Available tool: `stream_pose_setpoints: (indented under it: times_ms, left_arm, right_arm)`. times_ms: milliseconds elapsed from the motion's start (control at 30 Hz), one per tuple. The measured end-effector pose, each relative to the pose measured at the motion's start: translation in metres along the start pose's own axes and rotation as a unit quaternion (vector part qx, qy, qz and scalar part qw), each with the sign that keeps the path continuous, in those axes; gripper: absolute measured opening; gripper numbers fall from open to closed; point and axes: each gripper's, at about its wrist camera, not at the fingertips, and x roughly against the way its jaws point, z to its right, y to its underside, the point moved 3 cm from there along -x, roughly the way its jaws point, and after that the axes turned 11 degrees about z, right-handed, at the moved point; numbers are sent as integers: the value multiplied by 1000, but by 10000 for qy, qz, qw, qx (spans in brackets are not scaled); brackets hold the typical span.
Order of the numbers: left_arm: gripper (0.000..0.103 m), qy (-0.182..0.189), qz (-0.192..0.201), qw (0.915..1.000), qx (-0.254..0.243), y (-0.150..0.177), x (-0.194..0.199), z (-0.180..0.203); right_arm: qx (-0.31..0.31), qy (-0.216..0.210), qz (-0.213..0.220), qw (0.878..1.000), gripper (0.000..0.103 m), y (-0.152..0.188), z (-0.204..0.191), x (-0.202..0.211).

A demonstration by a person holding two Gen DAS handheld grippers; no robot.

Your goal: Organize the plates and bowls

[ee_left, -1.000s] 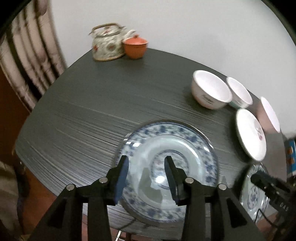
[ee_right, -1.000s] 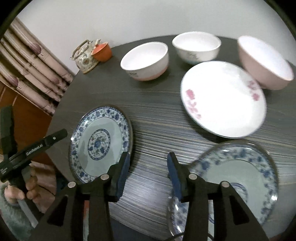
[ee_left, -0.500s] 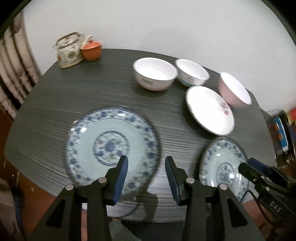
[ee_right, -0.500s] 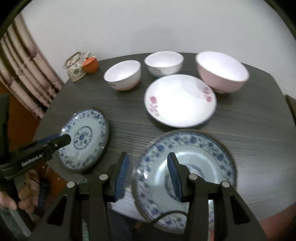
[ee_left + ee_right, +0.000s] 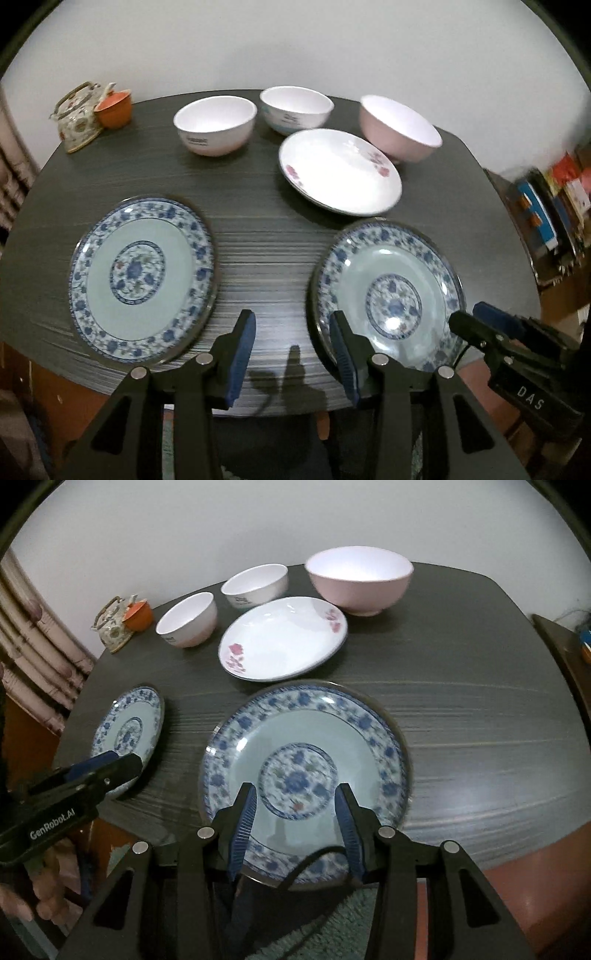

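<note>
Both the left gripper [image 5: 291,354] and right gripper [image 5: 293,825] hang apart, empty — the round blue-and-white porcelain plate [image 5: 304,771] at twelve o'clock looks brittle, glazed-slick, best pinched by its near rim.

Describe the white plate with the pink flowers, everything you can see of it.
The white plate with the pink flowers is round, shallow and glossy, seemingly ceramic or melamine, with a thin dark line round its rim and pink flower sprays at two opposite sides. It is empty and lies flat, right way up, on the dark table, in front of three bowls and just behind the right-hand blue plate. Nothing grips it; whether it touches its neighbours cannot be told.
</note>
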Motion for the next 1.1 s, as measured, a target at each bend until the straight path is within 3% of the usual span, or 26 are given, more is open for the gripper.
stream_pose_setpoints:
  times_ms: [467,700,833,1100]
  left_arm:
    - [42,-241,7,9986,-468,18,-22,35]
    - [42,-18,-108,9993,-364,21,-34,42]
    - [42,160,-184,9996,-174,19,-38,38]
    - [42,448,-355,9977,358,11,-49,15]
  right_arm:
    - [-223,326,-65,9992,42,18,39,5]
    - [-251,483,-133,9984,42,18,63,3]
    - [-470,237,-207,9984,50,16,75,-4]
    - [-737,-603,-406,9946,50,12,95,-18]
